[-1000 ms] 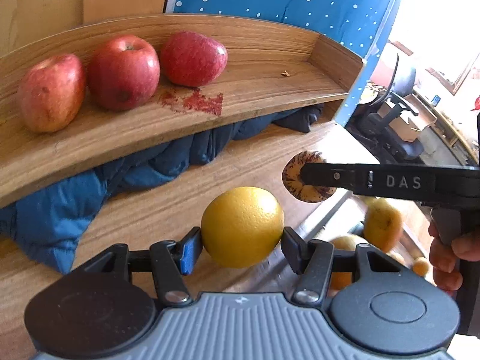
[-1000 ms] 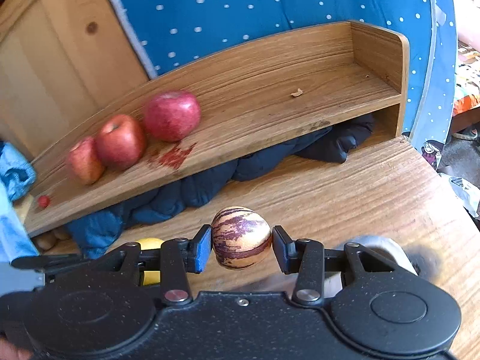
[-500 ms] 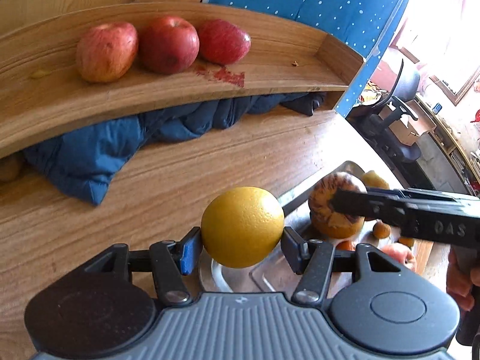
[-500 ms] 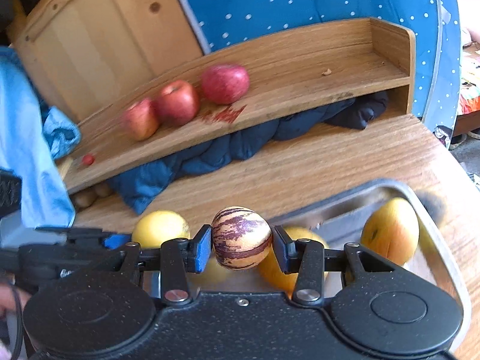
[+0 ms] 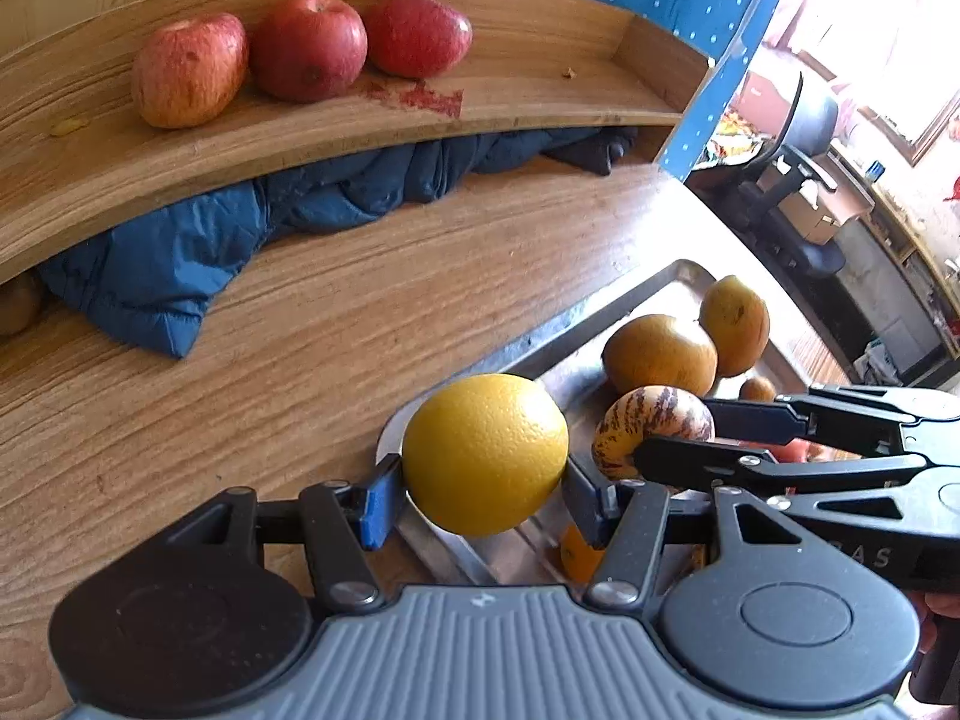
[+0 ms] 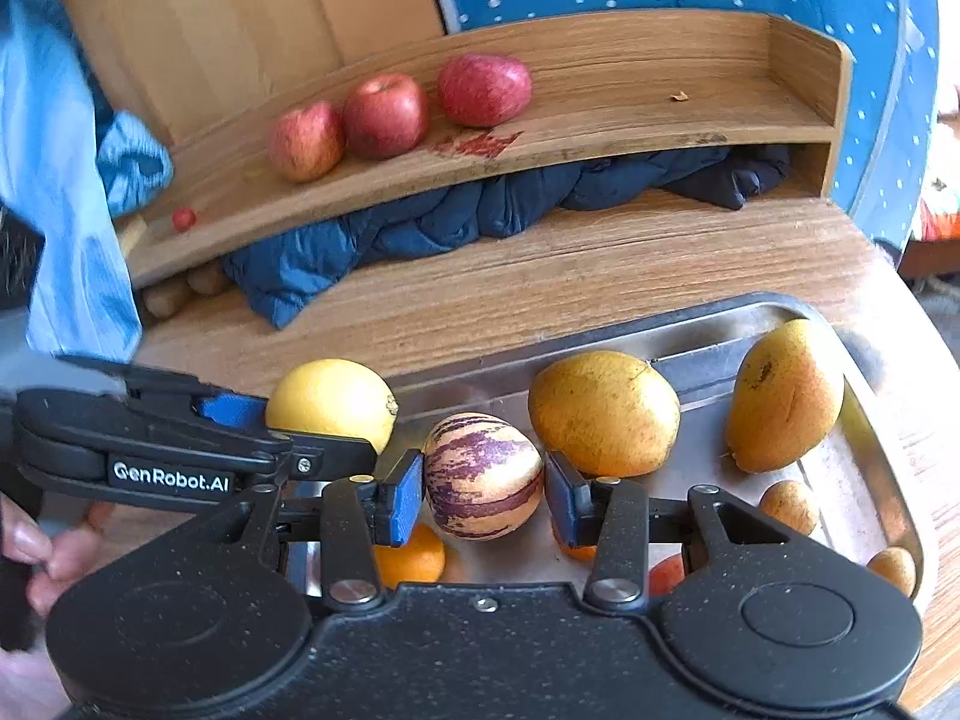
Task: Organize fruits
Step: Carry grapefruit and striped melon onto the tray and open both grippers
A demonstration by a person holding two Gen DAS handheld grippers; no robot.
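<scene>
My left gripper (image 5: pixel 483 489) is shut on a yellow orange (image 5: pixel 485 453), held just above the near left corner of the metal tray (image 5: pixel 636 291). Right beside it my right gripper (image 6: pixel 485 495) is shut on a purple-striped melon (image 6: pixel 483 474) over the same tray (image 6: pixel 708 315). In the right wrist view the orange (image 6: pixel 330 399) and the left gripper show at the left. Two yellow-brown pears (image 6: pixel 603 411) (image 6: pixel 783 396) lie in the tray with small oranges (image 6: pixel 411 558) and small brown fruits (image 6: pixel 789 504). Three red apples (image 5: pixel 306 45) stand in a row on the wooden shelf (image 5: pixel 540 90).
A blue padded jacket (image 5: pixel 198 240) is stuffed under the shelf on the wooden table (image 5: pixel 270 360). Small brown fruits (image 6: pixel 180 291) lie under the shelf's left end. A light blue cloth (image 6: pixel 66 180) hangs at the left. The shelf's right half is bare apart from a red stain (image 5: pixel 429 99).
Both grippers have drawn back from the shelf and come down over the tray, each still holding its fruit. The tray and its pears have come into full view.
</scene>
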